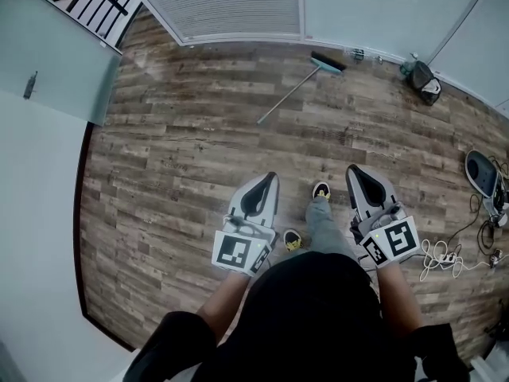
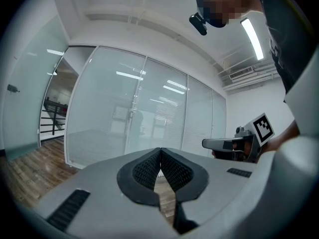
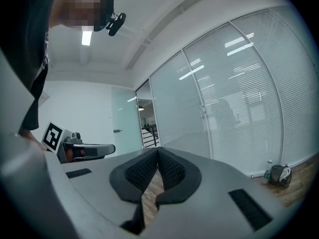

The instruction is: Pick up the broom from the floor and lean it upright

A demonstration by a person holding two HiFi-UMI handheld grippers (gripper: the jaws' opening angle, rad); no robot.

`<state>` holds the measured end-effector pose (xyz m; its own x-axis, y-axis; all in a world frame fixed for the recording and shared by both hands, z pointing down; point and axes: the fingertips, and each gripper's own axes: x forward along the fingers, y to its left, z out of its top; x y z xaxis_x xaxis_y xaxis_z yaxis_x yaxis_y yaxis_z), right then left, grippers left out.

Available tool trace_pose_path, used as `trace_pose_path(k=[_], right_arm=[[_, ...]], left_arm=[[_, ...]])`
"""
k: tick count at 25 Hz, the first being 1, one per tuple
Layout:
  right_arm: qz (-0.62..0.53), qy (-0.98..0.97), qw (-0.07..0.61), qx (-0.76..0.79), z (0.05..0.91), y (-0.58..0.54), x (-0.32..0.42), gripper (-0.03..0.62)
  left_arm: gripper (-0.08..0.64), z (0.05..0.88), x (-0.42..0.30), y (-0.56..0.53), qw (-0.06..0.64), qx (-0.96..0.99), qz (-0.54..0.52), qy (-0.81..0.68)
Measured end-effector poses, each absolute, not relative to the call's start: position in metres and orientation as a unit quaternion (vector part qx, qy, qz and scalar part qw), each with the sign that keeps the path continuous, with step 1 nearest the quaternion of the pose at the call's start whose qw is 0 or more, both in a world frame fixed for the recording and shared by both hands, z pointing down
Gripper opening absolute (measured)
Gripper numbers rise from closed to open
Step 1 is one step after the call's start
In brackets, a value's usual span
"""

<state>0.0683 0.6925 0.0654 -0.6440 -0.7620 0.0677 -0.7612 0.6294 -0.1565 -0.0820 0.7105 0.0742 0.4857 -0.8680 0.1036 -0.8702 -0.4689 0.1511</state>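
Note:
The broom (image 1: pixel 301 86) lies flat on the wood floor far ahead in the head view, its dark teal head (image 1: pixel 328 63) near the glass wall and its grey handle slanting down-left. My left gripper (image 1: pixel 263 181) and right gripper (image 1: pixel 355 173) are held side by side at waist height, well short of the broom, both pointing level toward the wall. Both are shut with nothing between the jaws. The left gripper view shows the left gripper (image 2: pixel 160 152) with its pads touching, and the right gripper view shows the right gripper (image 3: pixel 159 152) the same way. The broom is not in either gripper view.
Frosted glass walls run along the far side. A dark bag (image 1: pixel 423 80) and a bottle stand at the far right by the wall. Cables (image 1: pixel 445 255) and a dark device (image 1: pixel 482 173) lie on the floor at right. The person's feet (image 1: pixel 320 190) are between the grippers.

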Motion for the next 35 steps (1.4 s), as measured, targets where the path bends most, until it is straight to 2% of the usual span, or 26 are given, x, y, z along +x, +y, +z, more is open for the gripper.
trace_pose_path(k=[11,18,28,35], right_arm=[[-0.093,0.899,0.034,-0.427,0.06,0.541,0.12,0.017],[-0.102,0.9,0.051,-0.421,0.064,0.479,0.144,0.017],[-0.124,0.885,0.064,-0.444,0.07,0.427,0.151,0.017],[-0.127,0.887,0.044,-0.441,0.077,0.356,0.114,0.018]], left_arm=[[0.023,0.062,-0.025,0.554,0.077,0.867,0.031,-0.492],[0.023,0.063,0.014,0.497,0.098,0.867,0.024,-0.487],[0.023,0.071,0.017,0.45,0.107,0.875,0.035,-0.47],[0.023,0.08,-0.012,0.379,0.111,0.88,0.025,-0.462]])
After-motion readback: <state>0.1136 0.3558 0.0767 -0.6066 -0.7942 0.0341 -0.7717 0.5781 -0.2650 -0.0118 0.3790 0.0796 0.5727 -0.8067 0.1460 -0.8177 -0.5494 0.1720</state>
